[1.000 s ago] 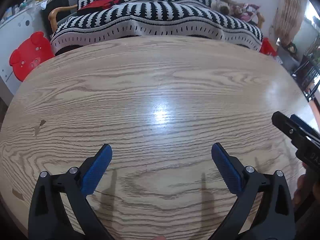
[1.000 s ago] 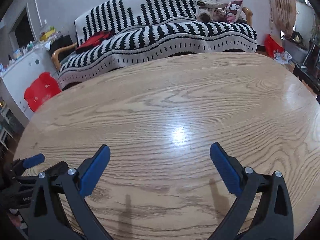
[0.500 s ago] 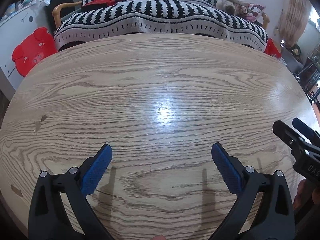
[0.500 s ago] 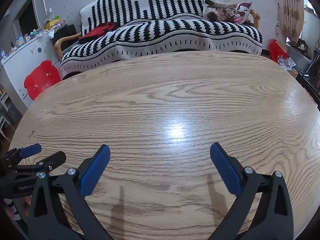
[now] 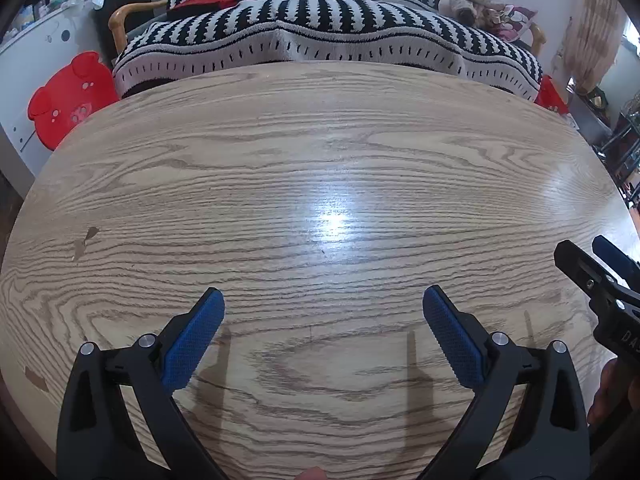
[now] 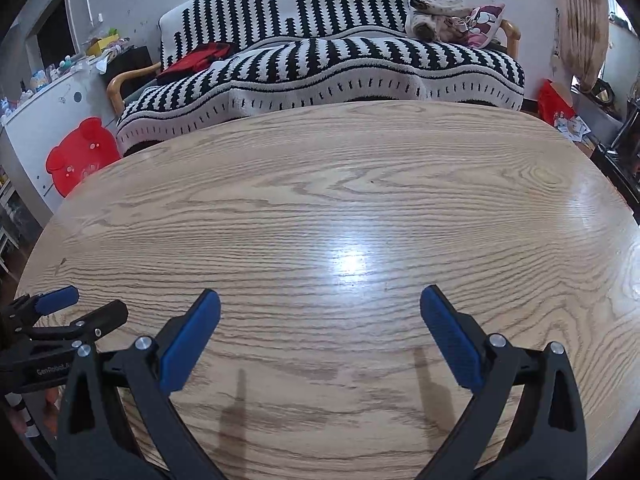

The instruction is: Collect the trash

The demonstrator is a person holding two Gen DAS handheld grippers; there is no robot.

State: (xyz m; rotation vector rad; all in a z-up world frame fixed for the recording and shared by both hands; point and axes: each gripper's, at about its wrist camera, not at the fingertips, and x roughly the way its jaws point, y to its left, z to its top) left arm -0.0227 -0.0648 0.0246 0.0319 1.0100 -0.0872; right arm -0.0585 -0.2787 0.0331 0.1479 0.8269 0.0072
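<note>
Plainly, both tools hover side by side over the glossy oak-grain oval tabletop (image 5: 320, 152), the left black-and-blue two-finger tool (image 5: 323, 312) and the right one (image 6: 320, 314) each spread wide and empty. No trash shows anywhere in view — the sensible step is to look beyond the tabletop's edges before committing either tool.

Left gripper (image 5: 323, 322): jaws spread wide, nothing between the blue pads (image 5: 194, 338), held low over the table's near edge. Right gripper (image 6: 320, 324): jaws equally wide, empty, level beside it toward the table's right edge. Each gripper's tip shows at the other camera's frame side.
</note>
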